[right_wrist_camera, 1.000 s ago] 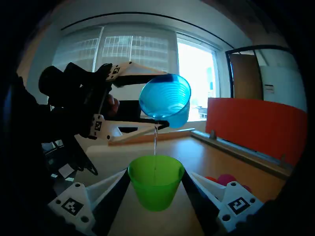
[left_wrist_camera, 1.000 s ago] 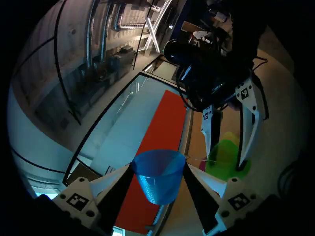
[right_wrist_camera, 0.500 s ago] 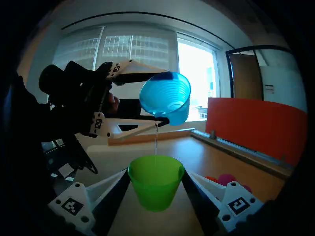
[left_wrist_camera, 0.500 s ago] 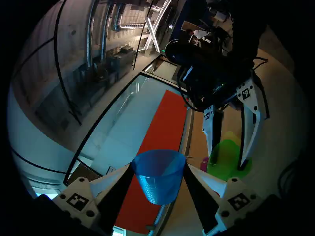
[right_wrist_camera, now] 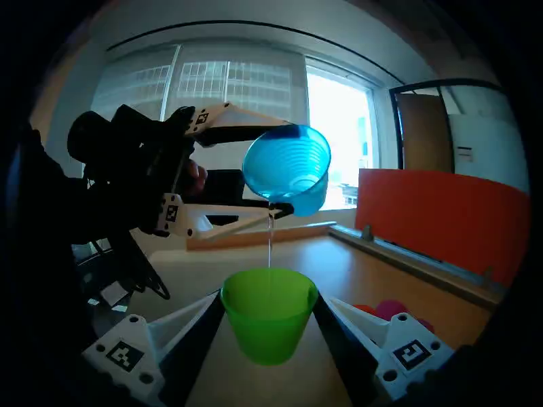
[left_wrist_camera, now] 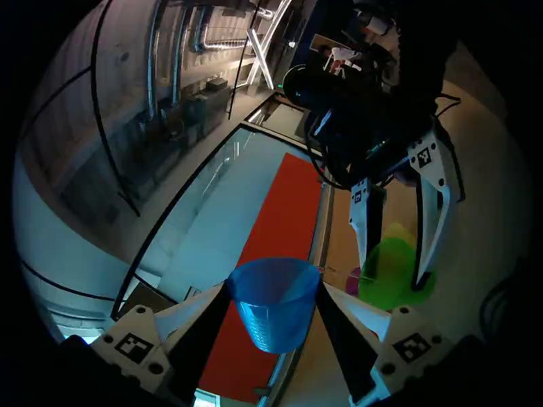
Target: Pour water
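Left hand-held gripper (left_wrist_camera: 273, 293) tips blue cup (right_wrist_camera: 288, 169) (water (right_wrist_camera: 270, 241) trickling) above green cup (right_wrist_camera: 269, 319).

Right gripper view: the left gripper (right_wrist_camera: 288, 169) is holding the tipped cup (right_wrist_camera: 285, 163) between its fingers, up and slightly right of the upright cup (right_wrist_camera: 269, 322). That one is sitting between the right gripper (right_wrist_camera: 269, 302) fingers, over the table (right_wrist_camera: 366, 268). A thin water stream (right_wrist_camera: 270, 237) is dropping from the tipped cup's low edge into the upright cup. A partition (right_wrist_camera: 441, 210) is standing along the table's right side, with a window (right_wrist_camera: 336, 129) behind everything.
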`<state>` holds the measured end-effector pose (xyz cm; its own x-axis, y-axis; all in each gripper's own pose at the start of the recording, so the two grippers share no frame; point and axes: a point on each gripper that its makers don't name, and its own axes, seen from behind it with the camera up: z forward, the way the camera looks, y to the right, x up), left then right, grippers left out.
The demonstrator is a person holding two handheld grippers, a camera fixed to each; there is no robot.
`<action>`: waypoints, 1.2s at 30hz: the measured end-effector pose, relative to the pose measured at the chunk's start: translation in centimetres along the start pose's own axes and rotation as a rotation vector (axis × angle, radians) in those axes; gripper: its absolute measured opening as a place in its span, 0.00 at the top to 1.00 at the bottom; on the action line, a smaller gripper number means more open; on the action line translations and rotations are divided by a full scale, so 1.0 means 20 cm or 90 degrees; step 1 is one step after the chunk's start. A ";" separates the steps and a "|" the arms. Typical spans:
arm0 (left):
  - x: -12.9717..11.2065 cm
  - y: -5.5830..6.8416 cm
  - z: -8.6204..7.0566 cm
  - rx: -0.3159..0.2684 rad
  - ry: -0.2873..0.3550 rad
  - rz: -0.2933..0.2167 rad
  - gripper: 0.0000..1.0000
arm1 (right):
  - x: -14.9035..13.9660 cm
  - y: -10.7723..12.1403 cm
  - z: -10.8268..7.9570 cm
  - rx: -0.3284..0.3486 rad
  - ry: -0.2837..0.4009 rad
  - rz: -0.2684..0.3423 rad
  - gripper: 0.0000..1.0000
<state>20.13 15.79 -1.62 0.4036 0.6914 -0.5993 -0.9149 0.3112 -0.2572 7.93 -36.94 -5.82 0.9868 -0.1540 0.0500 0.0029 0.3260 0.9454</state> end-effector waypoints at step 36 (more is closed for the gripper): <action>0.02 -0.02 0.00 -0.001 0.000 0.026 0.14 | -0.01 0.00 0.01 0.001 0.005 -0.002 0.08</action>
<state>20.54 15.93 -1.68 0.3657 0.7035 -0.6094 -0.9307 0.2811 -0.2340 7.63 -37.04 -5.80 0.9879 -0.1480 0.0453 0.0053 0.3246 0.9459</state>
